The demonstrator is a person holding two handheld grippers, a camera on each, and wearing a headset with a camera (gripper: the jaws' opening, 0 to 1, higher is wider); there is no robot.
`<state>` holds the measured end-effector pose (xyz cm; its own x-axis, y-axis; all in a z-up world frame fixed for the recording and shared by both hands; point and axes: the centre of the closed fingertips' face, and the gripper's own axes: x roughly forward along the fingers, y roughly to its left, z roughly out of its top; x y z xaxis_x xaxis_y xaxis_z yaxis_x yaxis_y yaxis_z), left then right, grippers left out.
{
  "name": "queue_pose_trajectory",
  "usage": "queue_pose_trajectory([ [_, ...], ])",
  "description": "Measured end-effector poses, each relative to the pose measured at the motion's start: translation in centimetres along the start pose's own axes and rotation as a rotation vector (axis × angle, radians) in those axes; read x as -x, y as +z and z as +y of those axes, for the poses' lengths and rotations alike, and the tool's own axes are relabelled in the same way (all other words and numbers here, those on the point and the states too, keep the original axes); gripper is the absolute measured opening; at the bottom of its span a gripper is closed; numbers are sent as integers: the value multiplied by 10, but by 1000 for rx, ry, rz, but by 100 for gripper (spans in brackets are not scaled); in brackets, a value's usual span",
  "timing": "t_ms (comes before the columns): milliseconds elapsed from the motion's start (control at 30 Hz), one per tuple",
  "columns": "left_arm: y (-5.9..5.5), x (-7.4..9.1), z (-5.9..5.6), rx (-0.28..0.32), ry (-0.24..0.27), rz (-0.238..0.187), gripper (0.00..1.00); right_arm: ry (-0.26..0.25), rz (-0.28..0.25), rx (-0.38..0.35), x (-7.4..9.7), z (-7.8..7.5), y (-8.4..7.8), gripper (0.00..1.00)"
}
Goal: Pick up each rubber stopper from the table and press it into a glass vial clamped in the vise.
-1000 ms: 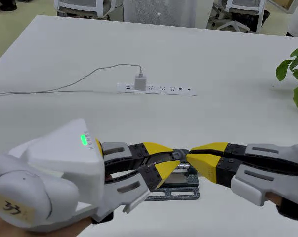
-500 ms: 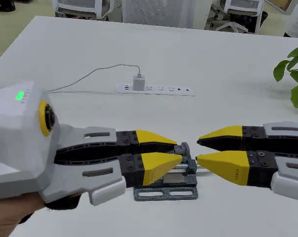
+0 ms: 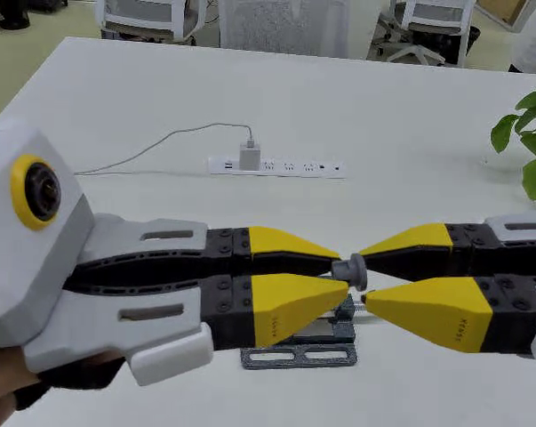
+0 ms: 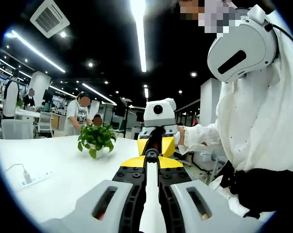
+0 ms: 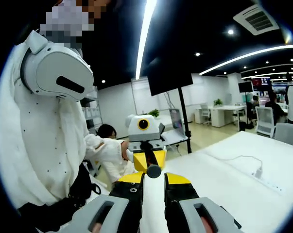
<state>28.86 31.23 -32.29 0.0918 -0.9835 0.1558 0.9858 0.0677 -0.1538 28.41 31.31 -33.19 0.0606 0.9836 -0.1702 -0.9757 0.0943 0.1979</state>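
A grey rubber stopper (image 3: pixel 350 270) is pinched at the yellow tips of my left gripper (image 3: pixel 342 269), which comes in from the left and is held above the table. My right gripper (image 3: pixel 364 277) faces it from the right, open, its two tips just above and below the stopper's wide end. In the left gripper view the stopper (image 4: pixel 150 154) sits at the tips of the nearly closed jaws. In the right gripper view the stopper (image 5: pixel 153 171) hangs just past my spread jaws. The dark vise (image 3: pixel 337 327) stands on its base plate (image 3: pixel 299 357) below, mostly hidden; I cannot make out a vial.
A white power strip (image 3: pixel 276 165) with a charger and a cable lies farther back on the white table (image 3: pixel 383 107). A green plant (image 3: pixel 525 151) stands at the right edge. Office chairs (image 3: pixel 152 13) line the far side.
Both grippers have rolled, risen and come nearer the camera. The right gripper has closed the gap to the left one, so its open tips now bracket the stopper.
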Motion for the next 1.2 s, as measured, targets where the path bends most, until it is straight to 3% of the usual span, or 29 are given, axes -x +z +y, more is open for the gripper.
queue_pose_trajectory([
  [333,2,-2,-6,-4,-32,4,3,34,-25,0,3,6,5,8],
  [1200,4,-1,-7,27,-54,-9,3,50,-23,14,2,9,6,7],
])
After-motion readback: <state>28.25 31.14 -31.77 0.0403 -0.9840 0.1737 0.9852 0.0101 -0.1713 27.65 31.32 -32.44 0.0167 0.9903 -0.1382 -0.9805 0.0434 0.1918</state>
